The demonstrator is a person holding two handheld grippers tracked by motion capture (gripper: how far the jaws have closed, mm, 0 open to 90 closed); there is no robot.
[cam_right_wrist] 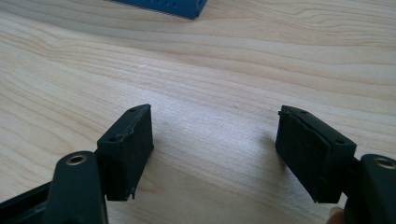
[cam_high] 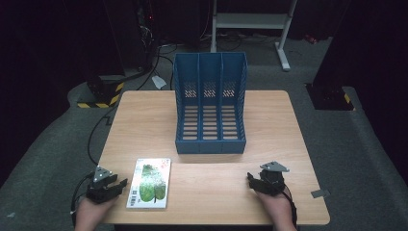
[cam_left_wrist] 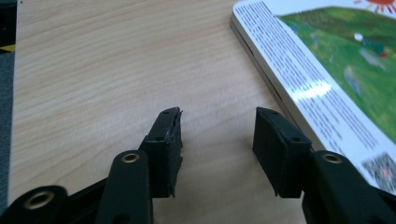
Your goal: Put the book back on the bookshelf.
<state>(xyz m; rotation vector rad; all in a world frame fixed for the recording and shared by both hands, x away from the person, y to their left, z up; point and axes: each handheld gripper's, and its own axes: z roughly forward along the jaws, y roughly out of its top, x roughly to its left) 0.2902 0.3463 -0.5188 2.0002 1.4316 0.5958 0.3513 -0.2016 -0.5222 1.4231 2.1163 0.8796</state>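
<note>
The book [cam_high: 149, 183] is seen lying flat on the table [cam_high: 144, 120], cover up, just to the right of the left gripper [cam_high: 119, 184] and not yet touched. In the left gripper view the book [cam_left_wrist: 327, 79] is found beside the right-hand jaw, its edge running past that jaw's outer side; nothing but bare wood is caught between the jaws, which stand partly apart and grasp nothing.

Further out, the right gripper [cam_high: 251, 180] is held low over the table, well apart from the book, with its jaws spread and empty (only wood grain is seen between them in the right gripper view).

Ahead of both grippers the blue file rack [cam_high: 210, 103] is stood upright, and all three of its slots appear empty.

So very little can be counted as done, judging by how things lie: the book has not been lifted, stood on edge or filed. Still left, it would seem, are the grip on the book's edge, the lift, the carry forward to the rack, and the slide into one slot.
</note>
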